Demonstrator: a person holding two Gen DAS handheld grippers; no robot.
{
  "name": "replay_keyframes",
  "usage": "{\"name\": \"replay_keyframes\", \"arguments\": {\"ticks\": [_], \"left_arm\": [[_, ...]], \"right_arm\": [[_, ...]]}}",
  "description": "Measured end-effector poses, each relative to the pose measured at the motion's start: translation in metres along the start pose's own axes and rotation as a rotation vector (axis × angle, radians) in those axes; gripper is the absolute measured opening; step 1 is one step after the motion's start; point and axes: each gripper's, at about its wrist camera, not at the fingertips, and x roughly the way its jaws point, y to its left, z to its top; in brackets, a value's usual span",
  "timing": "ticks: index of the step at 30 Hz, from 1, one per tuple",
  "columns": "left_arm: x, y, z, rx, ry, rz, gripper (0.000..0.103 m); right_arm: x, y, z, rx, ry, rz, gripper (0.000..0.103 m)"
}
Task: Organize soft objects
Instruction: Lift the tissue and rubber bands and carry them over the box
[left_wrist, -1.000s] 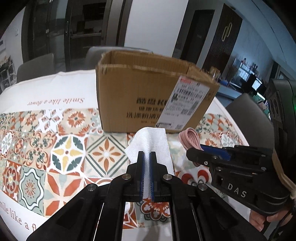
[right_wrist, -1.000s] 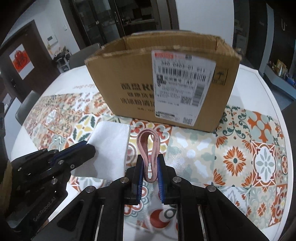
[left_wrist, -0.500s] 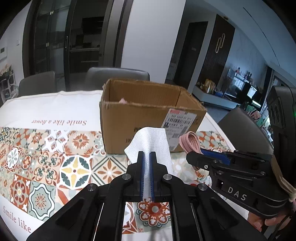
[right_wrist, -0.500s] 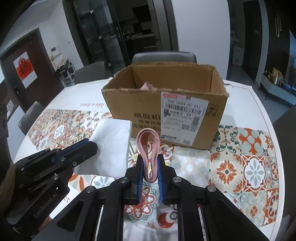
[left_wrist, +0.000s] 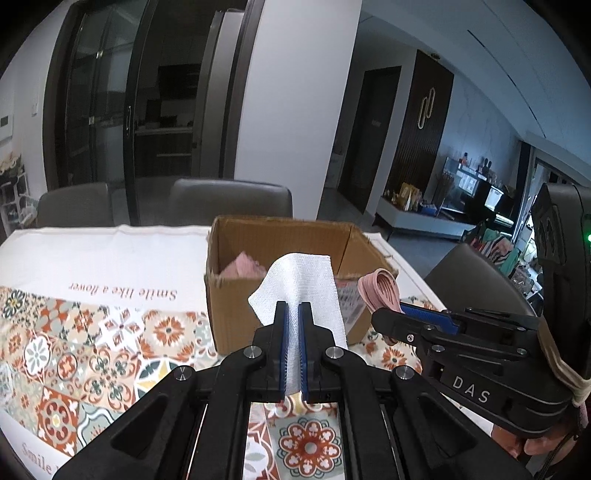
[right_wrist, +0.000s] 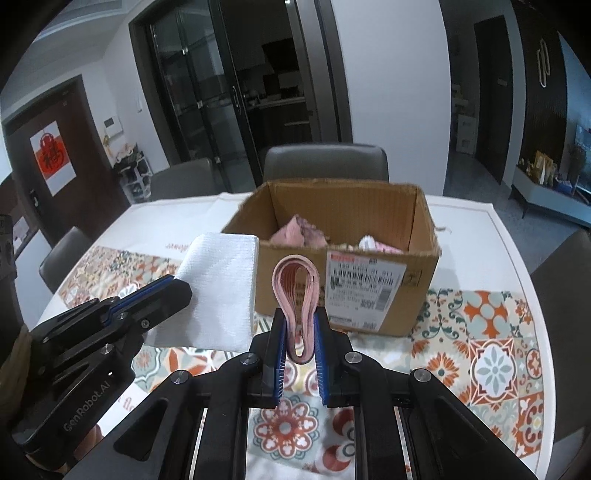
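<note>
My left gripper (left_wrist: 294, 314) is shut on a folded white cloth (left_wrist: 301, 284) and holds it in the air in front of the open cardboard box (left_wrist: 236, 317). My right gripper (right_wrist: 299, 325) is shut on a folded pink cloth (right_wrist: 297, 286), also held up before the box (right_wrist: 417, 291). The white cloth shows at the left in the right wrist view (right_wrist: 218, 291); the pink cloth shows at the right in the left wrist view (left_wrist: 380, 290). Pink and white soft items (right_wrist: 299, 232) lie inside the box.
The box stands on a table with a patterned tile cloth (right_wrist: 491, 354). Grey chairs (right_wrist: 325, 162) stand behind the table, with dark glass doors beyond. Another chair (left_wrist: 476, 284) is at the right of the table.
Both grippers have risen with their cloths, so the box now appears lower and its inside is visible. Both grips are unchanged.
</note>
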Motion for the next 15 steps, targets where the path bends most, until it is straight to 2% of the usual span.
{"name": "replay_keyframes", "arguments": {"ticks": [15], "left_arm": [[-0.002,0.006,0.038,0.033,-0.110,0.014,0.007]], "right_arm": [[-0.010,-0.001,0.036,0.000,-0.097,-0.033,0.016]]}}
